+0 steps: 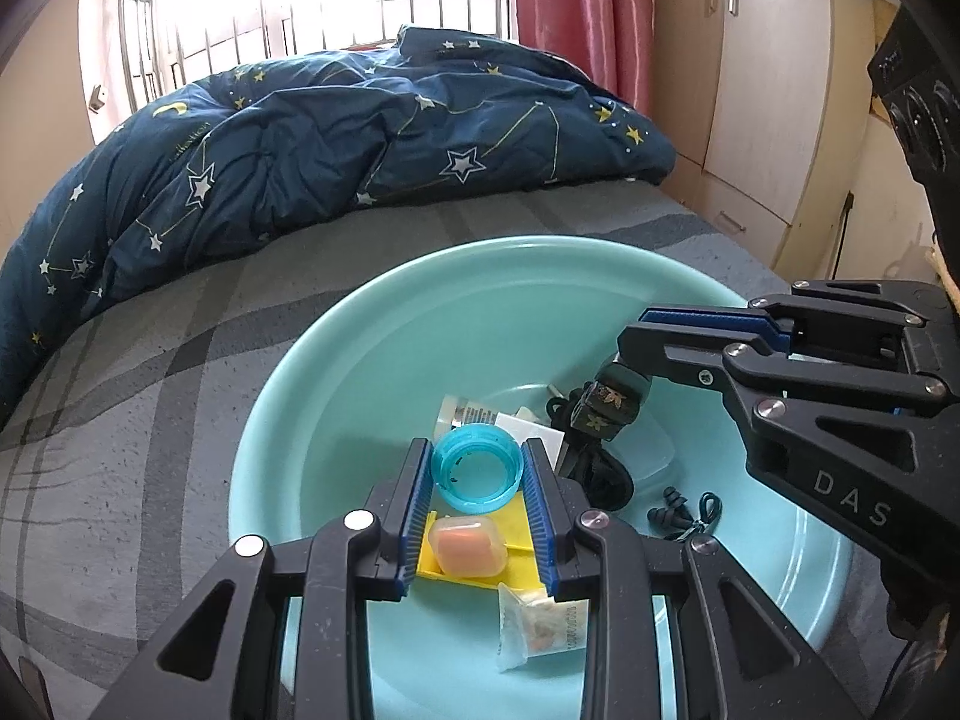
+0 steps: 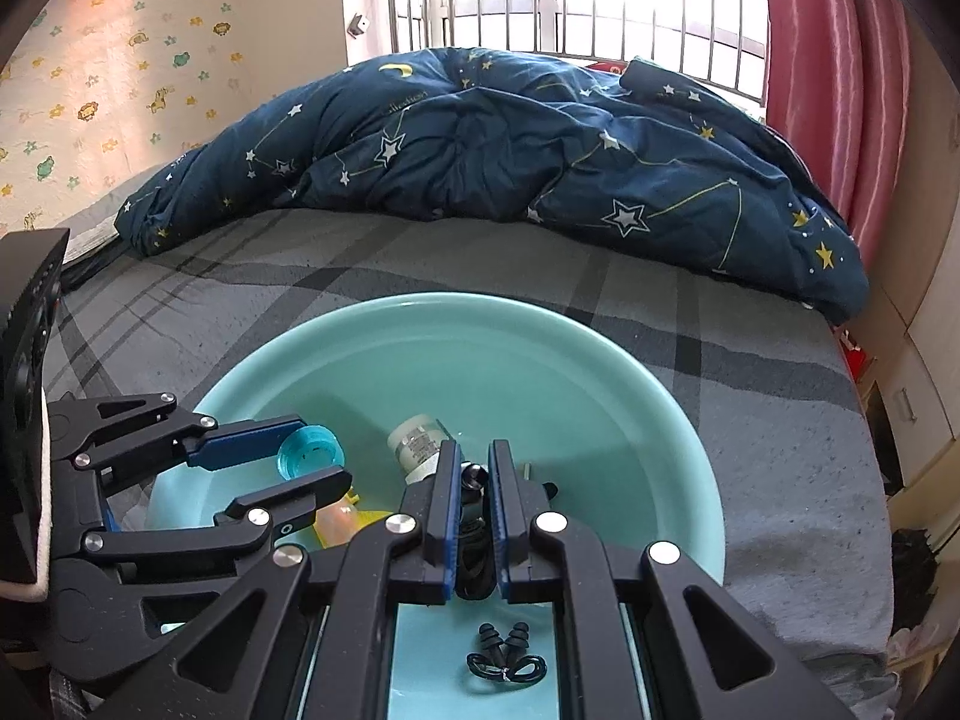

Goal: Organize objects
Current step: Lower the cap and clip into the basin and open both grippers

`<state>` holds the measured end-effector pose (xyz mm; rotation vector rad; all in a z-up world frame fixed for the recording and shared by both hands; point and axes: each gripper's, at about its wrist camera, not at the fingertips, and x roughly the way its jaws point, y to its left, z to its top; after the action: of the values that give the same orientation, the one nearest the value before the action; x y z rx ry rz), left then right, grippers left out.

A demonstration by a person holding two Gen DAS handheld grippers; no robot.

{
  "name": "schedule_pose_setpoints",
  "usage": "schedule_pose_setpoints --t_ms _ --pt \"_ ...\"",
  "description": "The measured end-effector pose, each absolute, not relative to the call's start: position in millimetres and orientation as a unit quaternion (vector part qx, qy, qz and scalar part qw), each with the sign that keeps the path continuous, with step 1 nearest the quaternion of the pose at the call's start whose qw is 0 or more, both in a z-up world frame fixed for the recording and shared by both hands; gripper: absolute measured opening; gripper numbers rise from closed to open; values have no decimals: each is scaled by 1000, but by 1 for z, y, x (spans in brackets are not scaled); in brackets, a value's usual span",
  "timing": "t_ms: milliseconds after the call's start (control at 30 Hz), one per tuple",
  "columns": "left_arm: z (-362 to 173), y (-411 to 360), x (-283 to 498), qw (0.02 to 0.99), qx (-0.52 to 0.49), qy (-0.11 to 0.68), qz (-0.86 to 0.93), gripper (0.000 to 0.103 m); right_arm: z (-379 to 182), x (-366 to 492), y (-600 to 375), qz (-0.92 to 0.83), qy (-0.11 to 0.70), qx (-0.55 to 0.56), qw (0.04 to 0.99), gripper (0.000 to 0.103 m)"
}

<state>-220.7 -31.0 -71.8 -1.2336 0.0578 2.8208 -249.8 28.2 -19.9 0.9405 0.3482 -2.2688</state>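
A translucent blue cap (image 1: 477, 468) sits between the blue-padded fingers of the left tool (image 1: 477, 471), touching both pads, so that tool is clamped on it; the cap's open ring faces up toward the camera, and it is held low inside a pale turquoise basin (image 1: 384, 324) that rests on a bed with a grey striped sheet (image 1: 150, 372). Below the cap, between the same fingers but deeper in the basin, lie a small clear box with orange contents (image 1: 468, 546) on a yellow plastic piece (image 1: 516, 552), and nearer the camera a small clear bag (image 1: 534, 624). The right tool (image 2: 474, 480) is nearly closed around a small dark patterned object (image 1: 612, 405) near the basin's middle, which fills the narrow gap between its pads; its long axis runs roughly along the fingers. A tangle of black cord (image 1: 600, 474) lies beneath it. A white labelled bottle (image 2: 417, 441) lies on its side just left of the right tool's fingers, its end pointing away toward the basin's far wall. Black corded earplugs (image 2: 507, 651) lie on the basin floor under the right tool. A crumpled navy quilt with stars (image 2: 510, 144) is heaped at the far side of the bed, well apart from the basin.
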Motion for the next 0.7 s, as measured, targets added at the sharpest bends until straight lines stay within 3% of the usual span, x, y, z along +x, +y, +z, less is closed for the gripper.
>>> schedule_pose_setpoints --t_ms 267,433,467,533,600,633,700 --pt "-78 -32 -225 27 -406 21 913 33 -23 -252 27 -863 134 363 324 9" --pt "-76 -32 -223 17 -405 24 914 59 -19 -251 30 -866 125 359 323 10" --pt "-76 -32 -222 14 -404 25 914 64 -18 -251 30 -867 125 359 323 13" --pt "-74 -32 -221 9 -402 24 915 86 -16 -249 32 -871 123 355 317 32" --pt "-71 -32 -219 8 -399 19 917 89 -13 -248 35 -873 115 354 316 50" --pt "-70 -32 -218 3 -397 21 918 91 -12 -248 37 -875 112 352 312 54" --pt "-69 -32 -217 -3 -396 26 918 103 -9 -247 39 -877 110 351 308 79"
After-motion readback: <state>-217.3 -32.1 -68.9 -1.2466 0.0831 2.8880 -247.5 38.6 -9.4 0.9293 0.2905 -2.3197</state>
